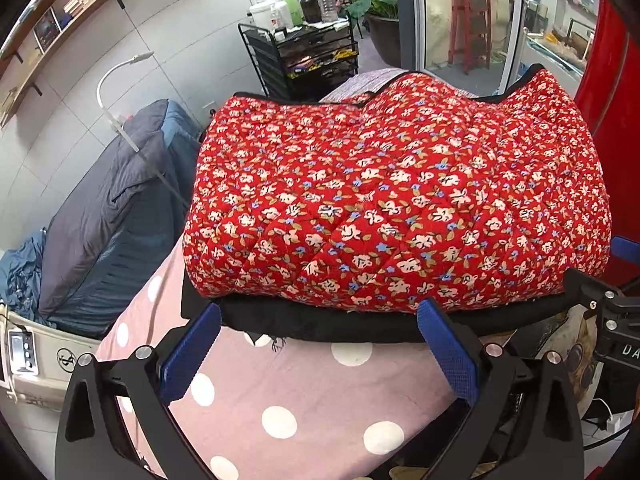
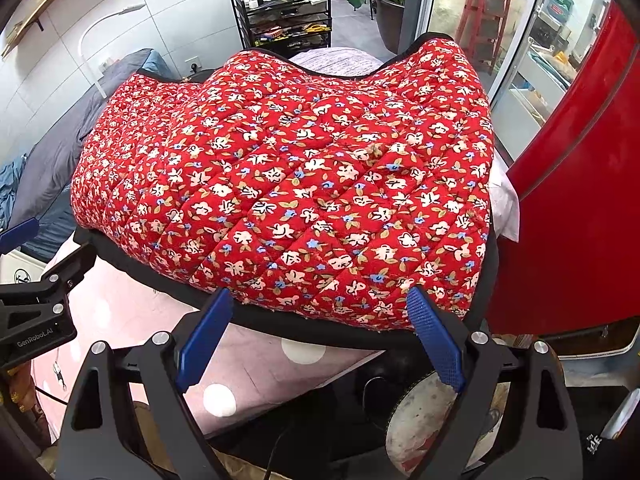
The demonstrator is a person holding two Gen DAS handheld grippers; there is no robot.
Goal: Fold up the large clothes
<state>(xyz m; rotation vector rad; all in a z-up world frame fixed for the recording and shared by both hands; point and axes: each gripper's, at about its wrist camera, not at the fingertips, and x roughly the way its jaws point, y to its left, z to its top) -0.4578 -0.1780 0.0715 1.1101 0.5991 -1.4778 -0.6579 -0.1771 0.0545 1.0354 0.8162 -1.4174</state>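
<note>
Red quilted garment (image 1: 396, 196) lies folded into a thick bundle on the dotted sheet (image 1: 288, 392); both grippers' fingers (image 1: 446, 346) (image 2: 434, 338) stand released, grasping nothing, so folding seems nearly done.

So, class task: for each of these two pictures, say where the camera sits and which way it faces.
Left wrist: sits on the left gripper, facing down over the floral quilted garment's near edge; its blue fingers show, the right gripper beside it.
Right wrist: sits on the right gripper, facing down likewise; the left gripper shows beside it.
Shared: garment, polka-dot cover, black cart.
</note>
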